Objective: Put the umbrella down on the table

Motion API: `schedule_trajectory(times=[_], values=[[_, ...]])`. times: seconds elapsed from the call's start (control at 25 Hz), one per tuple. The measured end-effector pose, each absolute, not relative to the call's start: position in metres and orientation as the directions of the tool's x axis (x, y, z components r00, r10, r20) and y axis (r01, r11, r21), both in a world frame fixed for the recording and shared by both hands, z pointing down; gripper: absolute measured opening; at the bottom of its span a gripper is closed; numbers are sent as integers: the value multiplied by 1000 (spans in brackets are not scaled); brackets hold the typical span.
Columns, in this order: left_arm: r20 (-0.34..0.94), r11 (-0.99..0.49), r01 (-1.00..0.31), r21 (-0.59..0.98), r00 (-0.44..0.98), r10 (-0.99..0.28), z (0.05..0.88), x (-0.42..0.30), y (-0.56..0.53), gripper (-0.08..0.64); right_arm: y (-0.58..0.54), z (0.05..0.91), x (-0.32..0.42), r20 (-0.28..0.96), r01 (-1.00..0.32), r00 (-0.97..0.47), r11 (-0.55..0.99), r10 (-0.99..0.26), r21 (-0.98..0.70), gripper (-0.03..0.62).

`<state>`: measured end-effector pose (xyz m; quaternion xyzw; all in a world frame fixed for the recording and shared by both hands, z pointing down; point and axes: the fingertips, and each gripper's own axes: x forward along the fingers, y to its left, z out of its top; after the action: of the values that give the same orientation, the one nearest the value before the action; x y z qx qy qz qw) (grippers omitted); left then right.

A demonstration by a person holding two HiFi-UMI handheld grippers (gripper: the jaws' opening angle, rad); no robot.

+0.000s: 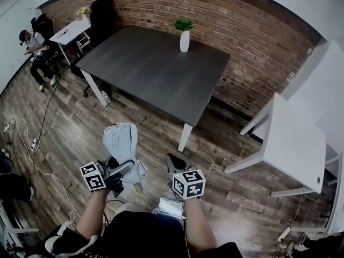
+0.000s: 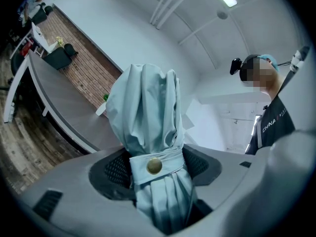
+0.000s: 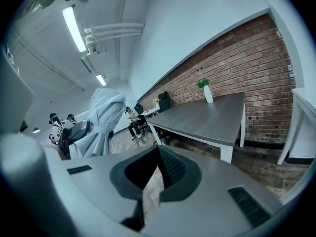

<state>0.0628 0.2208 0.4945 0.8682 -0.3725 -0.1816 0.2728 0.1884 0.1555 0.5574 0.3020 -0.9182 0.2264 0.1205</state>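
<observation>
Here we see from the head view the left gripper (image 1: 119,171) carrying the folded pale-blue umbrella (image 1: 121,140) over the wooden floor (image 1: 70,122), short of the dark table (image 1: 156,63) and not touching it. Only the left gripper view shows the grip itself: the fingers (image 2: 114,169) stand wide apart and are clamped on the umbrella (image 2: 148,107) from both sides, right at its strap (image 2: 170,164) with the brass snap (image 2: 154,166). That view also shows a bystander (image 2: 271,122) on the right, whom the head view does not catch. The right gripper (image 1: 174,164) rides beside the left one; its own view shows its fingers (image 3: 173,169) drawn together at the tips with nothing between them, only a sliver of floor showing. From there we also see the umbrella (image 3: 101,122) off to the left and the white vase (image 3: 208,94) with a green plant standing on the table (image 3: 207,120) by the brick wall (image 3: 237,63).
</observation>
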Motion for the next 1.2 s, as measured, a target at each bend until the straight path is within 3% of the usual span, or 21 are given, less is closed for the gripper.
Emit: schedule_trajectory(times=[0.68,1.2], values=[[-134,-593,-499,632,684,-717,508,17,135,298,79,567,149,394,-658,-748,674,-533,-336,8],[-114,-650,-459,605,759,-642,507,-70,27,298,-9,543,51,407,-710,-696,654,-592,-261,8]])
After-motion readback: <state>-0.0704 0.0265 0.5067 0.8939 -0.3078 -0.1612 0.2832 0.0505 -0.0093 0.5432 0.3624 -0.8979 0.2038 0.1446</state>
